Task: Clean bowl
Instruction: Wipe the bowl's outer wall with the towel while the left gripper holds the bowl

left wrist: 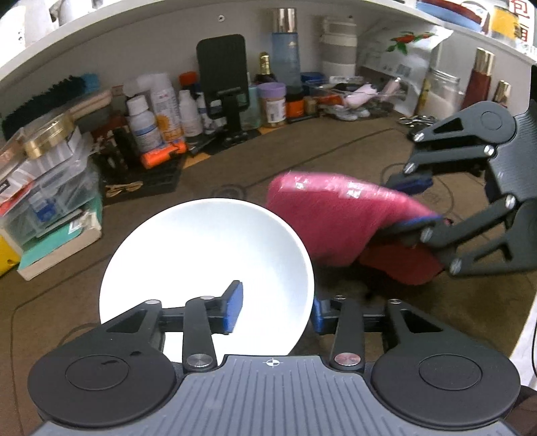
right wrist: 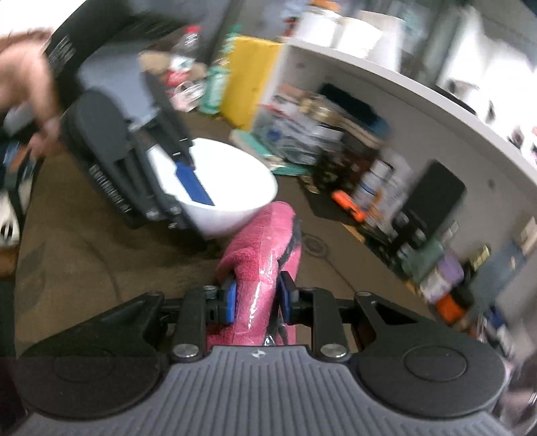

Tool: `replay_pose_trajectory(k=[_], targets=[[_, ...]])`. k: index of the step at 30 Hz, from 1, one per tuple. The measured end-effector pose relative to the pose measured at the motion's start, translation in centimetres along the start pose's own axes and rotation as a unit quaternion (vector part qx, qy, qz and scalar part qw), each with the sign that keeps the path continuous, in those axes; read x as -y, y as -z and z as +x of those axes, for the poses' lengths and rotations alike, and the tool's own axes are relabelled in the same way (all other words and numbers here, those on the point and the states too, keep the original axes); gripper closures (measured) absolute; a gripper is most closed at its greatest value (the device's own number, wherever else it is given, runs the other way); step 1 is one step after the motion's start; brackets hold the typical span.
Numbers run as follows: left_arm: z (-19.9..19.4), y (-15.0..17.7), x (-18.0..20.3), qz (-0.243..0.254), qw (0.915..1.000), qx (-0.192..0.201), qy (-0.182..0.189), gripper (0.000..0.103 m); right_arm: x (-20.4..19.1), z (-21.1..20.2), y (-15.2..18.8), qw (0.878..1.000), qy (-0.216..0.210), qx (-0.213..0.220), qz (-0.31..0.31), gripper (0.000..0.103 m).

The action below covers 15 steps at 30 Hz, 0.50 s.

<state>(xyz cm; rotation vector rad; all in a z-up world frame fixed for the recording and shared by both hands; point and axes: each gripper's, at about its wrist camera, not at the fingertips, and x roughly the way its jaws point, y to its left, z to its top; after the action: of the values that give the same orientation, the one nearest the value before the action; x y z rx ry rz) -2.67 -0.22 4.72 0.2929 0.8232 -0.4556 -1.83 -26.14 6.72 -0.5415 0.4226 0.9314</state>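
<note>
A white bowl (left wrist: pixel 208 255) rests on the brown mat, empty inside. My left gripper (left wrist: pixel 275 310) straddles its near right rim, one blue pad (left wrist: pixel 233 307) inside the bowl and the other outside; neither pad touches the wall, so it is open. My right gripper (left wrist: pixel 414 203) comes in from the right, shut on a folded pink cloth (left wrist: pixel 329 214) that hangs just right of the bowl's rim. In the blurred right wrist view the cloth (right wrist: pixel 265 234) sits squeezed between both pads of my right gripper (right wrist: pixel 257 298), just short of the bowl (right wrist: pixel 235 187), where the left gripper's pad (right wrist: pixel 194 187) shows inside.
Bottles (left wrist: pixel 157 114), a black phone stand (left wrist: pixel 225 84) and jars crowd the back under a white shelf (left wrist: pixel 134 23). Stacked boxes (left wrist: pixel 50 187) stand at the left. A person's hand (right wrist: pixel 27 94) holds the left gripper. Brown mat (left wrist: pixel 369 318) lies open to the right of the bowl.
</note>
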Motion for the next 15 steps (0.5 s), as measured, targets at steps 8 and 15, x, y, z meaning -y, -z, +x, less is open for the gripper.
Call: replay_pose_trajectory(k=[8,15], targets=[[-1.6,0.7,1.1,0.116,0.9914,-0.009,-0.059,0.009,1.3,-0.8,0.7,0.999,-0.010,0.009,0.052,0.078],[-0.7,3.2,0.8,0.337,0.9351,-0.047,-0.099,0.016,0.5,0.4,0.5,0.998,-0.020,0.020,0.052,0.077]])
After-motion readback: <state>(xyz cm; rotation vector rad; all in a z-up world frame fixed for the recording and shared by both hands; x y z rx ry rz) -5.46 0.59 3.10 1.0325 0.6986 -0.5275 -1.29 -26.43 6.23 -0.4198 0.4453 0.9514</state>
